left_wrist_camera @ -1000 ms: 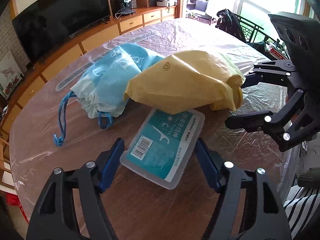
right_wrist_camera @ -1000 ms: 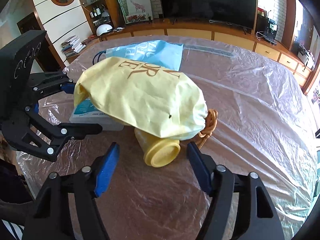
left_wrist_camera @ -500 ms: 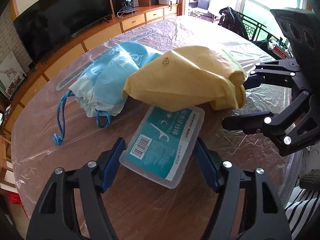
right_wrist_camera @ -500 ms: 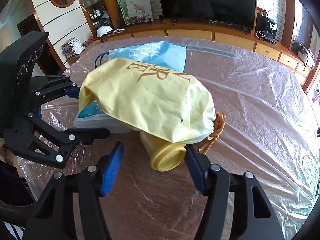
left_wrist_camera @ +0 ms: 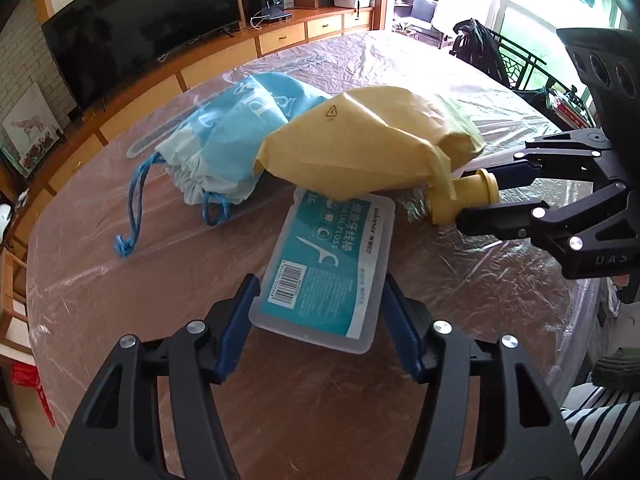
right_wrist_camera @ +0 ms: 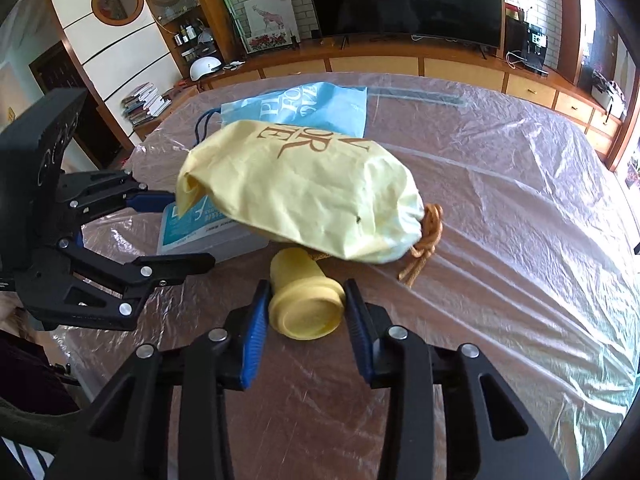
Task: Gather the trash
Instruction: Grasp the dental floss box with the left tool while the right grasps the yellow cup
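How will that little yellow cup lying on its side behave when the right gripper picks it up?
The yellow cup looks rigid, so it probably won't crumple between the right gripper pads. Lying on its round side, it may roll if nudged. Its far end sits under the yellow bag, which may shift when it's pulled out.

Bright daylight from the windows (left_wrist_camera: 532, 12), glare on the plastic sheet (right_wrist_camera: 540, 200), fisheye-warped dark corners.
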Demonstrator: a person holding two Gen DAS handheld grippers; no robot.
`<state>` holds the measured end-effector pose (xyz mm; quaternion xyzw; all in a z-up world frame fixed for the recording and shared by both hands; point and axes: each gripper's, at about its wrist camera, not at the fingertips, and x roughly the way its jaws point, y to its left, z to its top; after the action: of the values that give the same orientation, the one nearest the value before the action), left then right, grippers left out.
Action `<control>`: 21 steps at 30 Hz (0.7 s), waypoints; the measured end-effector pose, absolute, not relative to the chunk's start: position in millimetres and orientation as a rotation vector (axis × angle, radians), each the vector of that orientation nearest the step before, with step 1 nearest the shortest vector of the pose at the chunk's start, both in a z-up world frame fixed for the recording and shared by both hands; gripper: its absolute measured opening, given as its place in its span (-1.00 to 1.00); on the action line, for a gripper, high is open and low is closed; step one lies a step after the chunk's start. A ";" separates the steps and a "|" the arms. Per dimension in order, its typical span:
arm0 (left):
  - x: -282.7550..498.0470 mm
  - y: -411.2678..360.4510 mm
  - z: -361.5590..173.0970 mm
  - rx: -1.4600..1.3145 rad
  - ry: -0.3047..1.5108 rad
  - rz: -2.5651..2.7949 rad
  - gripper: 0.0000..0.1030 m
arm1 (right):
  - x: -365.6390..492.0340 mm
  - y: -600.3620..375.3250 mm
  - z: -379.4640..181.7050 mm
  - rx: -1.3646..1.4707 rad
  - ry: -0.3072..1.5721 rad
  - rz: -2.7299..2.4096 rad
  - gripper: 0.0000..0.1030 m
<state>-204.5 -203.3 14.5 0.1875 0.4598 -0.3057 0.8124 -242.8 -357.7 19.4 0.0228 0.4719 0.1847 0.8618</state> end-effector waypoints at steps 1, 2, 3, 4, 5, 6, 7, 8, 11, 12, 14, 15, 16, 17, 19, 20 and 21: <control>-207.6 -201.2 14.6 0.389 0.991 -0.650 0.18 | -246.0 -359.1 19.6 0.050 0.990 0.387 -0.30; -209.2 -198.6 14.6 0.382 0.998 -0.649 0.17 | -249.5 -360.4 20.1 0.051 0.991 0.388 -0.30; -211.6 -196.5 14.7 0.376 1.003 -0.647 0.17 | -252.6 -361.5 20.1 0.048 0.993 0.387 -0.30; -215.7 -194.0 14.8 0.370 1.007 -0.645 0.16 | -256.4 -362.5 19.8 0.044 0.996 0.387 -0.30; -219.2 -191.9 14.8 0.361 1.011 -0.646 0.16 | -258.9 -362.8 19.0 0.043 0.999 0.388 -0.30; -221.0 -190.1 15.0 0.356 1.013 -0.645 0.16 | -262.5 -362.6 17.1 0.038 1.007 0.386 -0.30; -224.7 -188.4 14.6 0.355 1.015 -0.644 0.15 | -262.7 -362.6 16.5 0.034 1.011 0.385 -0.30; -227.1 -187.5 14.3 0.356 1.017 -0.645 0.15 | -264.8 -361.4 14.8 0.024 1.016 0.384 -0.30; -234.4 -188.5 14.7 0.360 1.013 -0.648 0.15 | -270.7 -356.6 13.7 -0.004 1.009 0.389 -0.29; -235.8 -189.0 14.8 0.362 1.005 -0.645 0.15 | -271.2 -355.1 13.8 -0.010 1.008 0.389 -0.26; -236.2 -190.8 13.2 0.367 0.999 -0.637 0.16 | -272.1 -350.7 13.5 -0.023 1.003 0.389 -0.18; -234.6 -191.5 12.8 0.367 1.000 -0.632 0.16 | -271.3 -349.6 13.2 -0.028 1.001 0.387 -0.17; -234.0 -193.0 12.7 0.364 1.000 -0.629 0.17 | -271.0 -348.1 13.2 -0.038 0.998 0.381 -0.16; -232.5 -193.5 13.3 0.360 0.998 -0.628 0.18 | -270.6 -347.3 13.3 -0.041 0.996 0.378 -0.16; -228.7 -197.4 15.1 0.353 0.995 -0.623 0.24 | -268.9 -347.2 13.3 -0.032 0.999 0.381 -0.16; -226.8 -199.5 15.8 0.351 0.996 -0.620 0.24 | -268.1 -348.5 13.3 -0.031 1.000 0.381 -0.16; -225.7 -200.7 16.2 0.350 0.997 -0.620 0.24 | -267.8 -348.2 13.4 -0.031 1.001 0.381 -0.16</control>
<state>-225.7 -200.7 16.2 0.1644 0.4679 -0.2909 0.8182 -267.8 -348.2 13.4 -0.0147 0.4769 0.1813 0.8599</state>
